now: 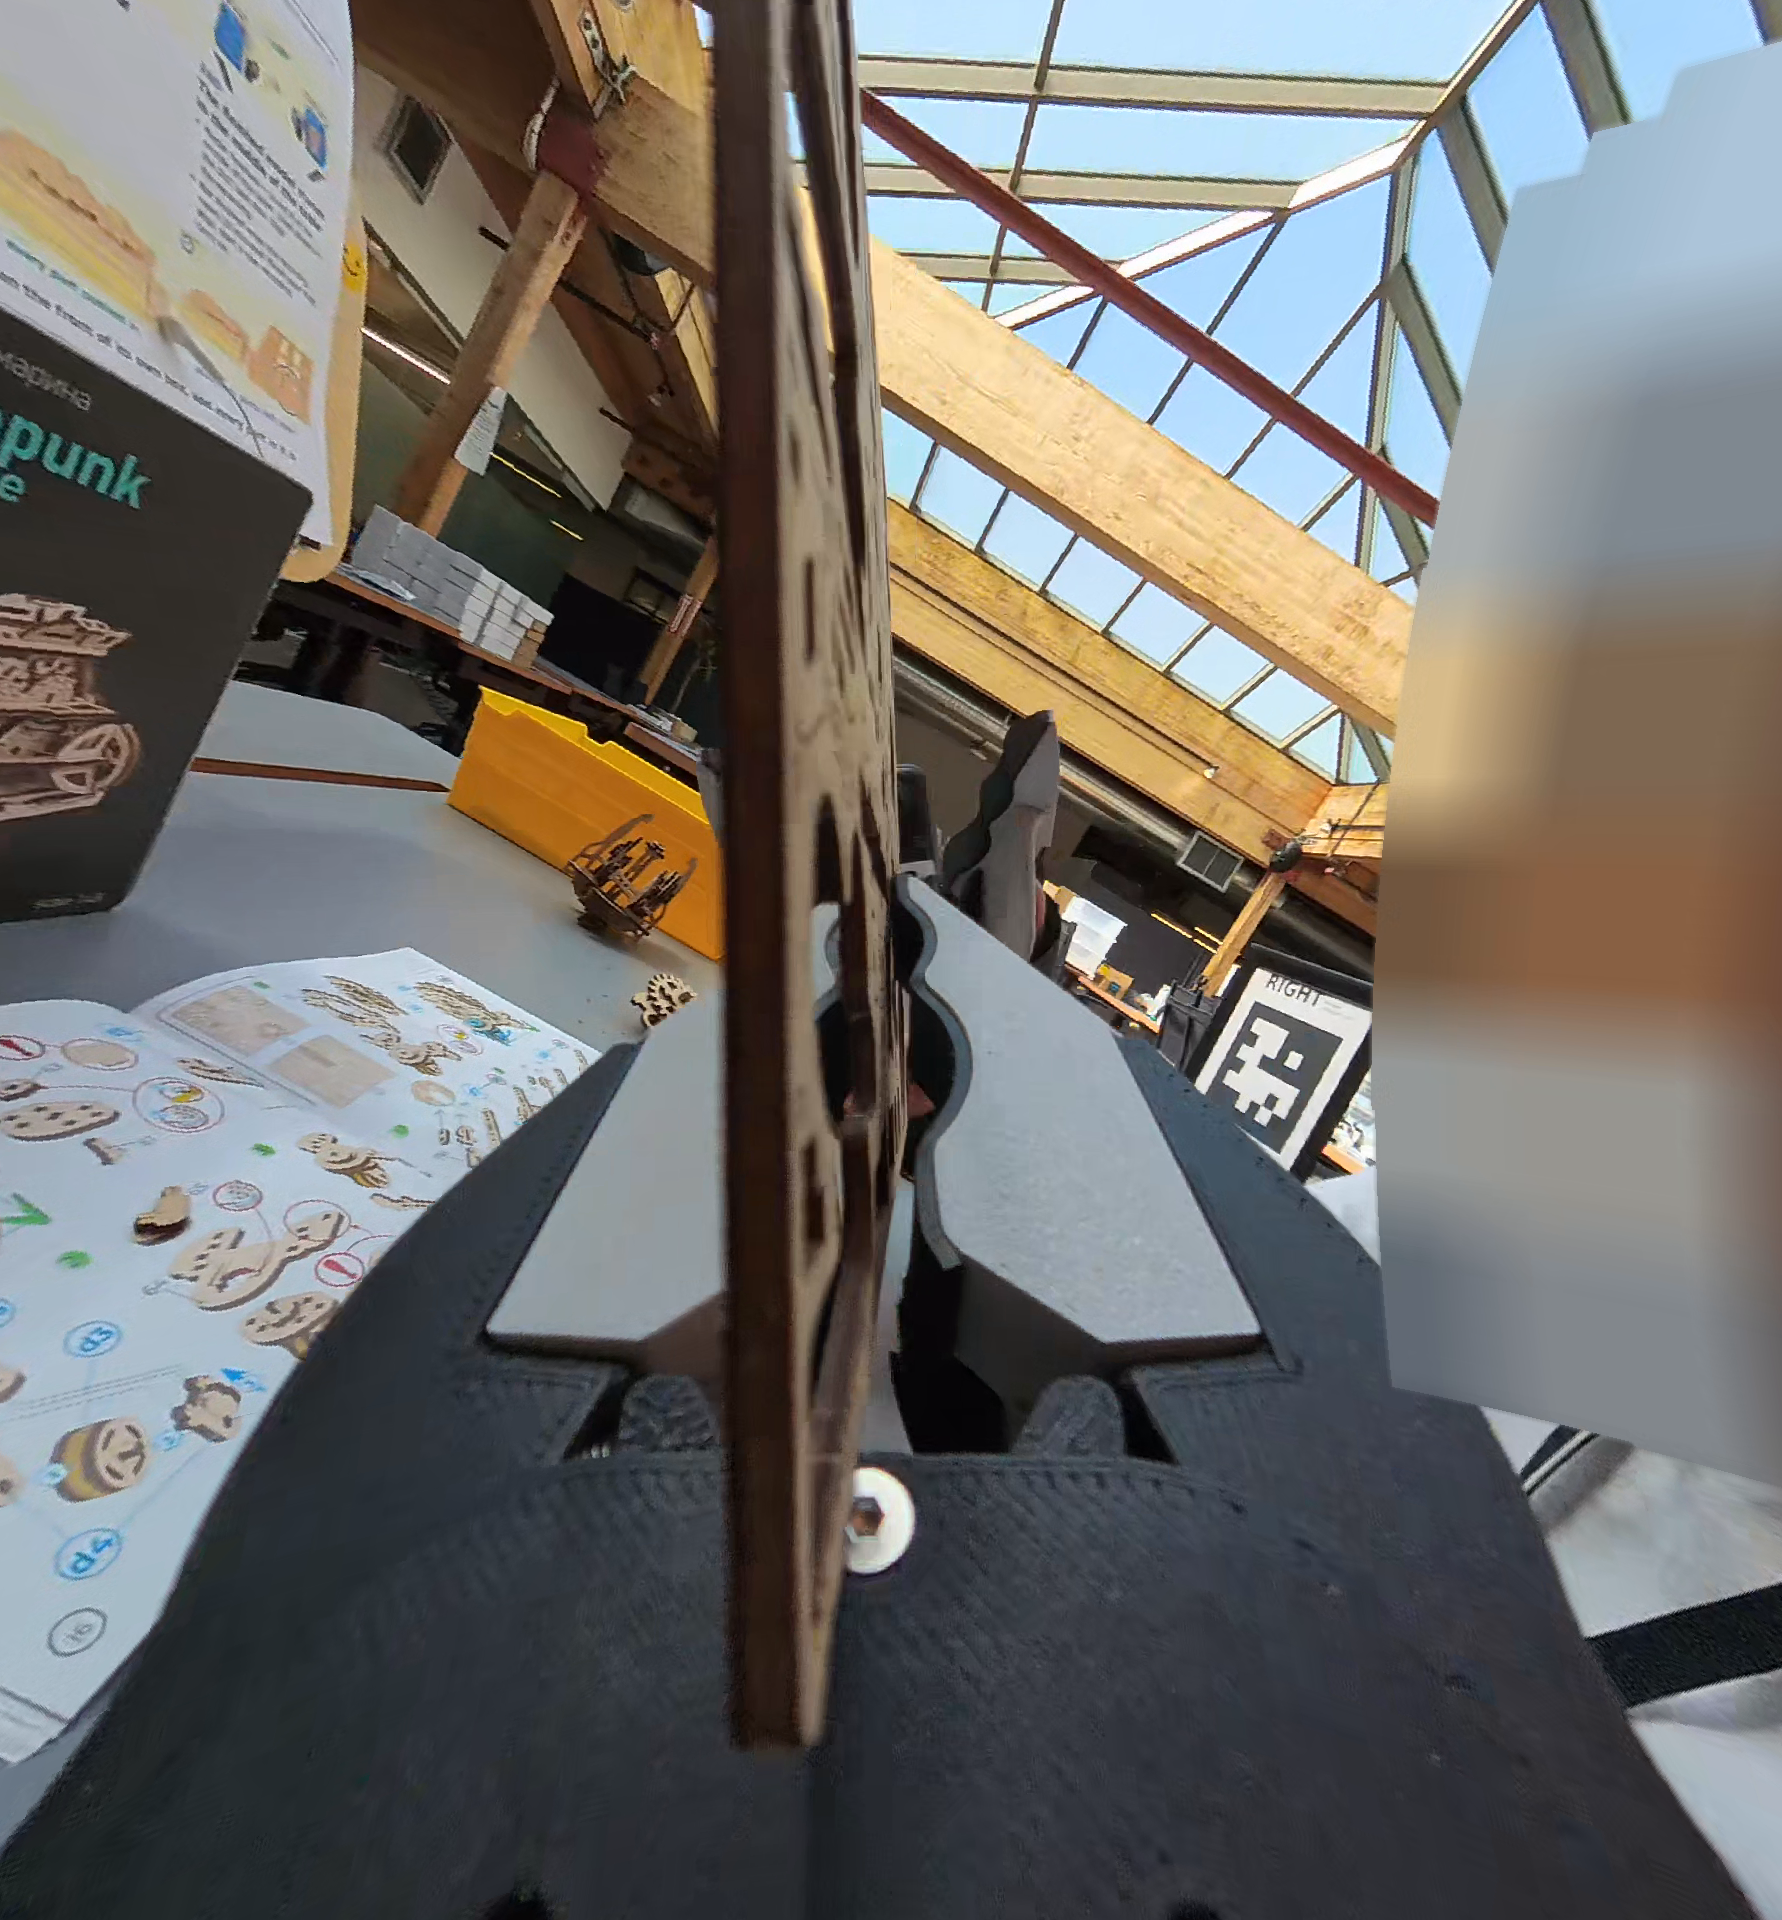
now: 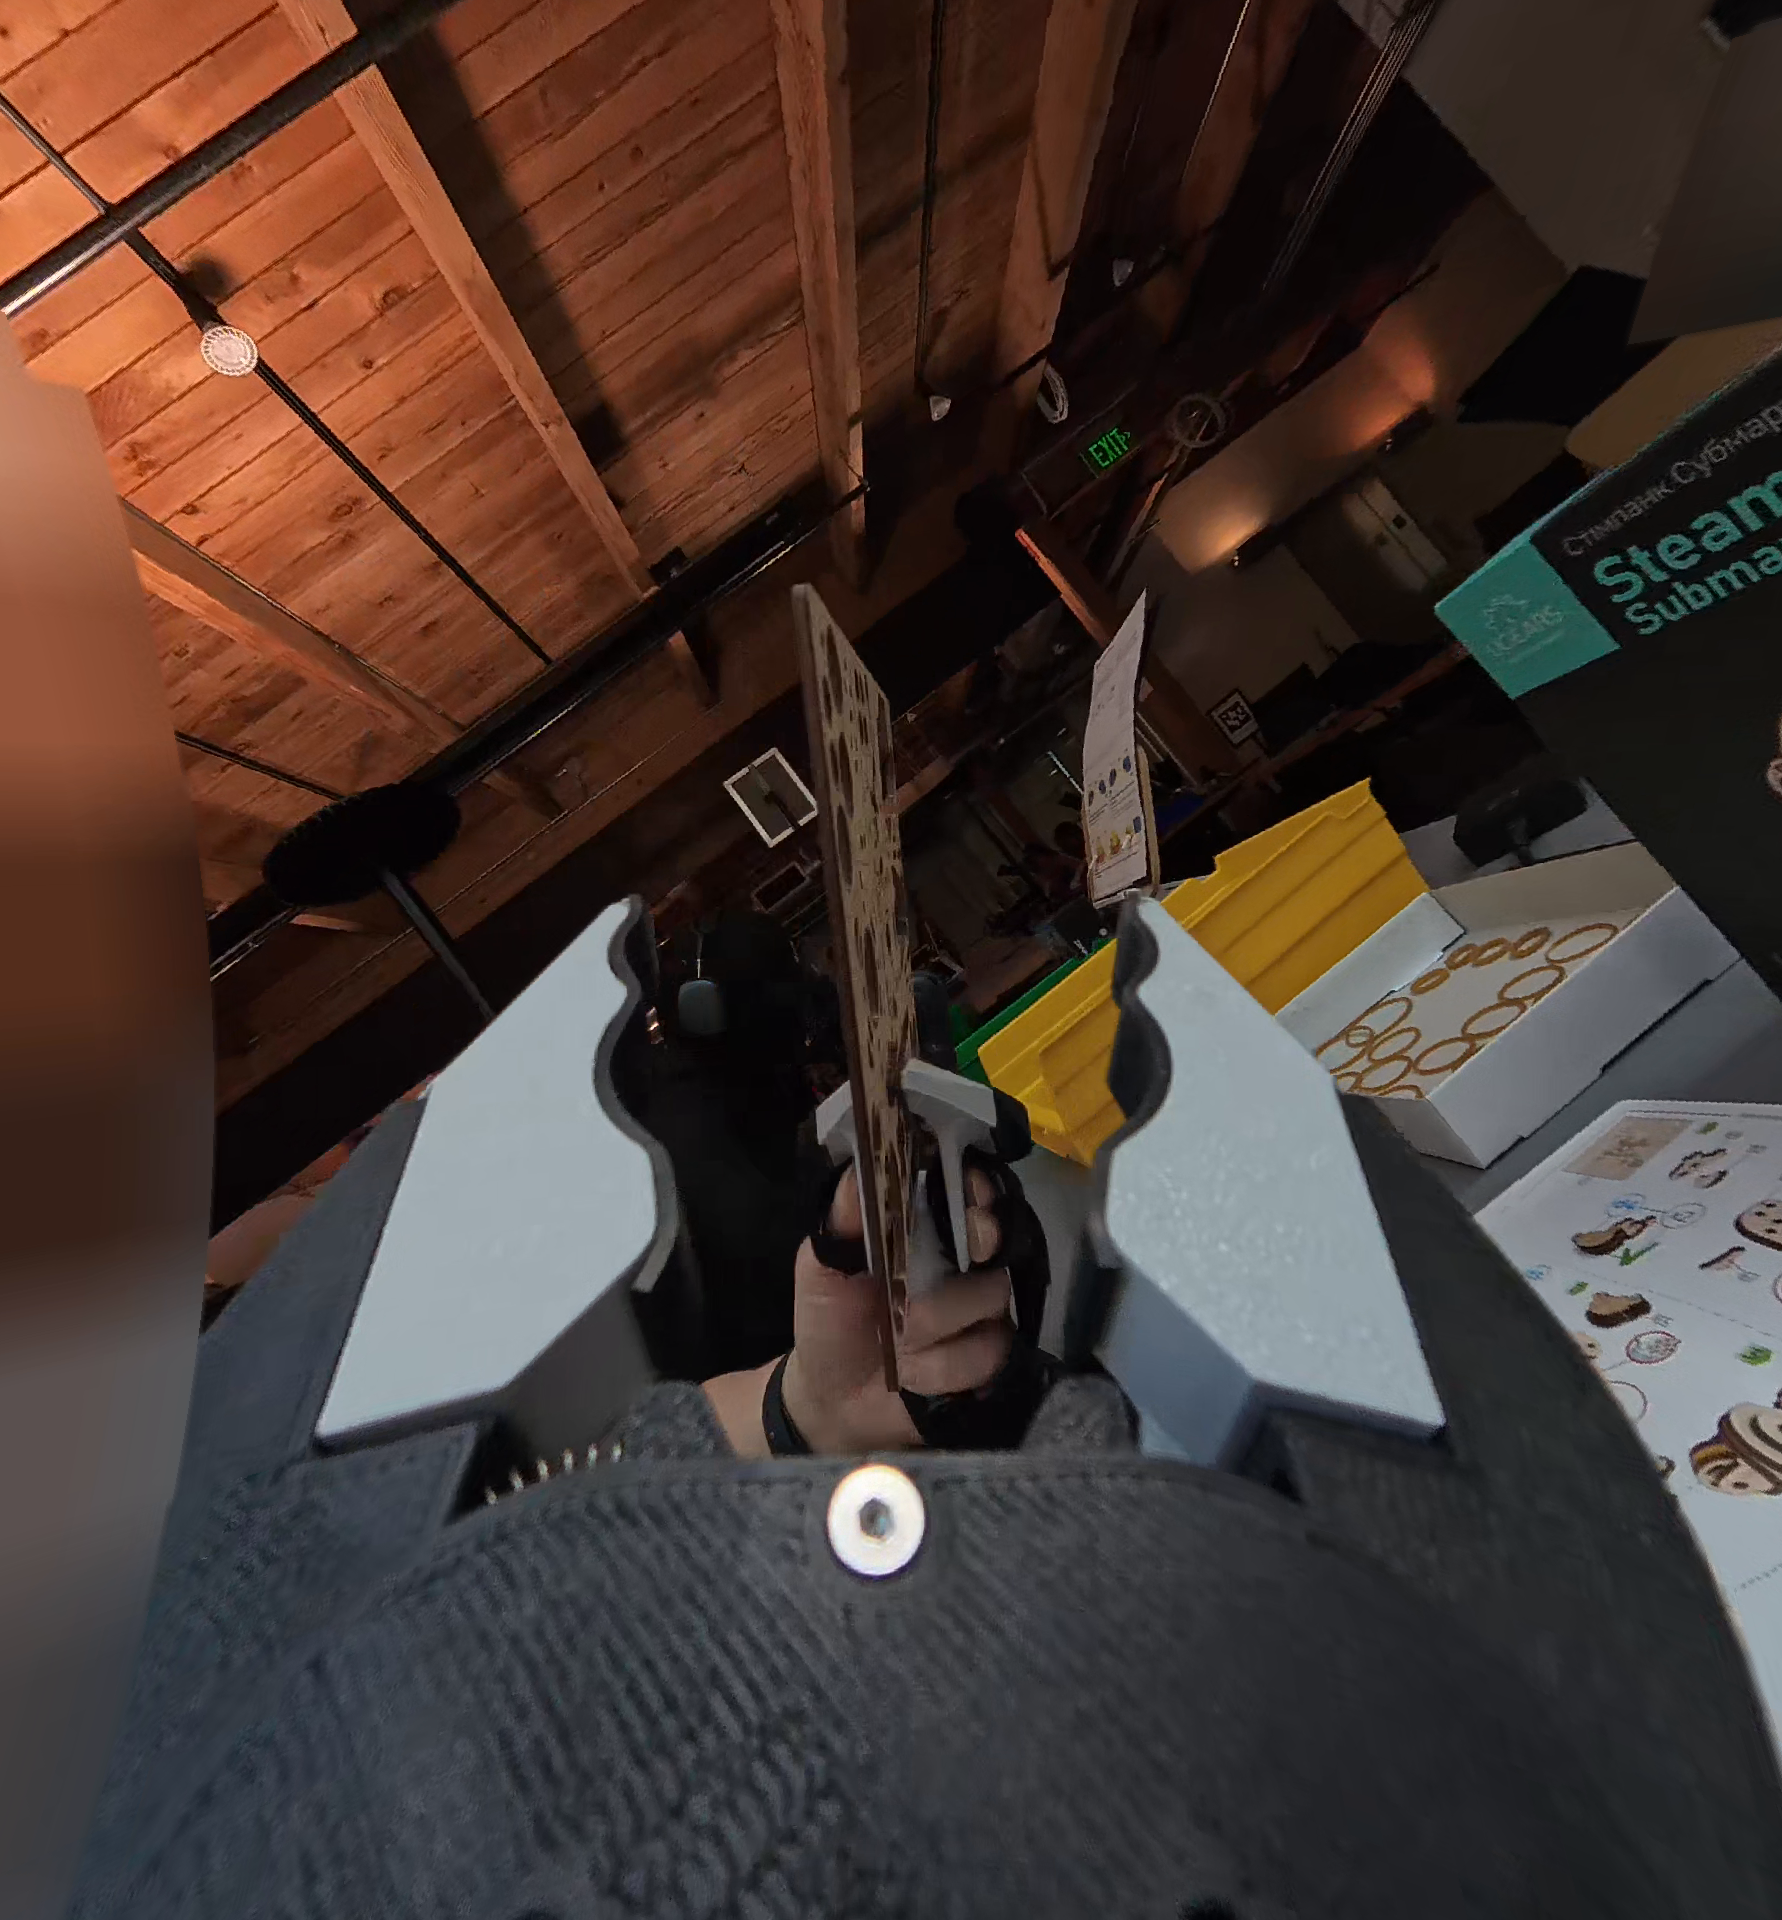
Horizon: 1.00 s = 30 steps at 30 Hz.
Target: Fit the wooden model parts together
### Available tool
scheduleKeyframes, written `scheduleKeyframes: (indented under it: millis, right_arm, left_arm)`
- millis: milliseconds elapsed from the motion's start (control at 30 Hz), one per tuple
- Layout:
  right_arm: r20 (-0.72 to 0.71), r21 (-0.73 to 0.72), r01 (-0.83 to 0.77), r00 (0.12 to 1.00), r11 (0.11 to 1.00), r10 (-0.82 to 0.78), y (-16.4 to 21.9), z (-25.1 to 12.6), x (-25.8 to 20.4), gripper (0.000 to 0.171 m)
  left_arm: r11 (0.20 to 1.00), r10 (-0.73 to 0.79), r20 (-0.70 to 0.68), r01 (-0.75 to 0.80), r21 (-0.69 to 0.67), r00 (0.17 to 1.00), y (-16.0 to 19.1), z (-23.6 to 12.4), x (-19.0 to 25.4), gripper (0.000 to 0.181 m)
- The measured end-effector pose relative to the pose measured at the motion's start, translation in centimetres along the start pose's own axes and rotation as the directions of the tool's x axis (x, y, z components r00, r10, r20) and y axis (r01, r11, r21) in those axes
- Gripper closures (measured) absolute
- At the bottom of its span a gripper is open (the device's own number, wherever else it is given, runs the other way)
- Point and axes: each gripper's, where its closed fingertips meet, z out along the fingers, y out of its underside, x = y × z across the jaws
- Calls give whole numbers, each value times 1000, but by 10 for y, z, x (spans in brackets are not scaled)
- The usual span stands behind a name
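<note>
My left gripper (image 1: 866,914) is shut on a thin laser-cut wooden sheet (image 1: 793,623), which it holds upright and edge-on to its camera. In the right wrist view the same sheet (image 2: 851,810) stands in the left gripper (image 2: 918,1122), which a hand (image 2: 866,1351) grips. My right gripper (image 2: 882,945) is open and empty, with its jaws wide on either side of the sheet but nearer the camera and apart from it. Its fingers (image 1: 1022,810) show just beyond the sheet in the left wrist view. A small assembled wooden model (image 1: 627,883) sits on the grey table.
An open instruction booklet (image 1: 191,1195) lies on the table, with a small wooden gear (image 1: 663,997) beyond it. A dark kit box (image 1: 56,623) stands at the left. A yellow bin (image 2: 1282,904) and a white tray (image 2: 1469,1122) of wooden rings are further back. Spacing between my two grippers at the tips: around 8 cm.
</note>
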Motion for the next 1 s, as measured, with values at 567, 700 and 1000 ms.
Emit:
scheduleKeyframes:
  millis: [567,700,1000]
  right_arm:
    - [-150,-337,43,984,940,-98,76,11,32,147]
    - [-156,-337,43,982,940,-101,76,10,35,149]
    - [-173,-365,84,973,927,-156,78,8,39,155]
  left_arm:
    - [986,147,189,-129,-104,971,17,3,-15,181]
    - [988,126,195,-107,-108,973,18,4,-17,181]
    - [985,147,235,-122,-120,961,20,4,-21,181]
